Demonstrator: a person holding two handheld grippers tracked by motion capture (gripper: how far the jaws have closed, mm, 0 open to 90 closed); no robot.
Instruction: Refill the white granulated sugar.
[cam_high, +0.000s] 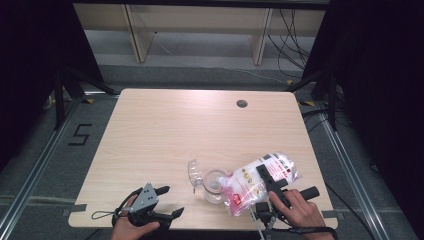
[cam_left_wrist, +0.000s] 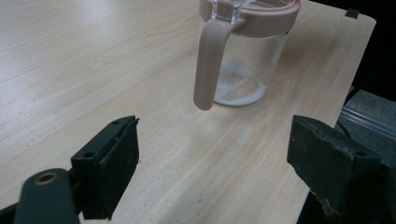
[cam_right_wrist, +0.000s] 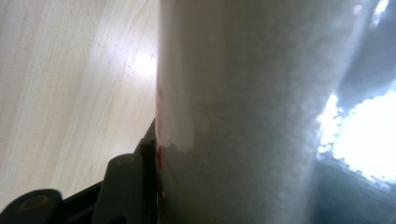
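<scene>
your right tongs (cam_high: 270, 186) are clamped on the white bag (cam_high: 260, 181) of granules, which you hold tilted over the clear jar (cam_high: 212, 184) near the front edge of the desk (cam_high: 190, 130), its lower corner just at the jar's mouth. in the right gripper view the bag presses against the black jaw. the jar stands upright with its pinkish rim and handle, a thin layer of white grains on its bottom, and its clear lid flipped open to the left. your left tongs (cam_high: 167, 201) rest low at the desk's front left, jaws wide apart with nothing between them, pointing at the jar.
</scene>
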